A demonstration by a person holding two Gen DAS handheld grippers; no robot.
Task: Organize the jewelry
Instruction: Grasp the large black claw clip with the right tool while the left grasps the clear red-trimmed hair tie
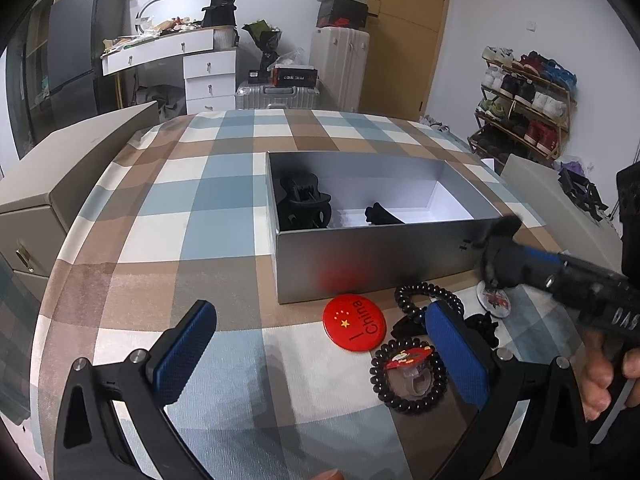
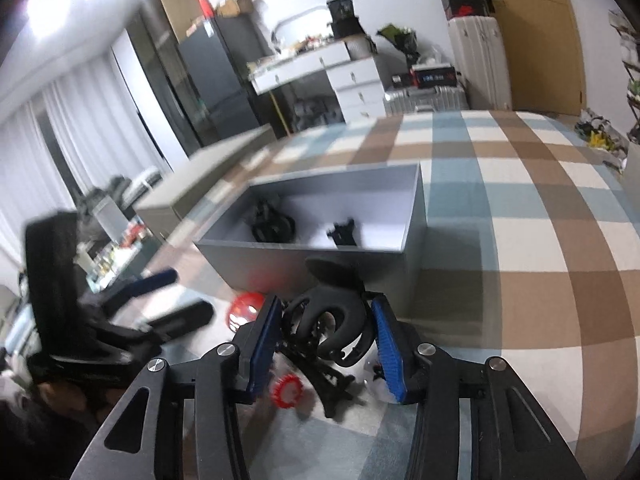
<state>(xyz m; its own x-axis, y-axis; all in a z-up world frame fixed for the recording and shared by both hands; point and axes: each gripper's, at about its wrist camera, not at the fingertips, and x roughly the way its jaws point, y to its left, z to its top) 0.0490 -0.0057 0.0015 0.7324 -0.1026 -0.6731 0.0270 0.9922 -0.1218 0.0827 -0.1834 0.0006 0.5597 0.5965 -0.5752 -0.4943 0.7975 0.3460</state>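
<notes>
Low in the frame, the right gripper (image 2: pixel 324 332) is clamped on a black hair claw (image 2: pixel 326 316), just below the grey box (image 2: pixel 320 256); the left gripper (image 1: pixel 320 344) gapes empty.

White walls (image 1: pixel 480 20) enclose the room. A dark fridge (image 1: pixel 76 48) stands beside a cluttered white dressing table (image 1: pixel 192 56) with an arched mirror (image 1: pixel 176 4). Suitcases (image 1: pixel 340 64) sit near a wooden door (image 1: pixel 404 32), with a shoe rack (image 1: pixel 524 104) further right. Pale curtains (image 2: pixel 68 128) hang under a bright ceiling light (image 2: pixel 52 0).
</notes>
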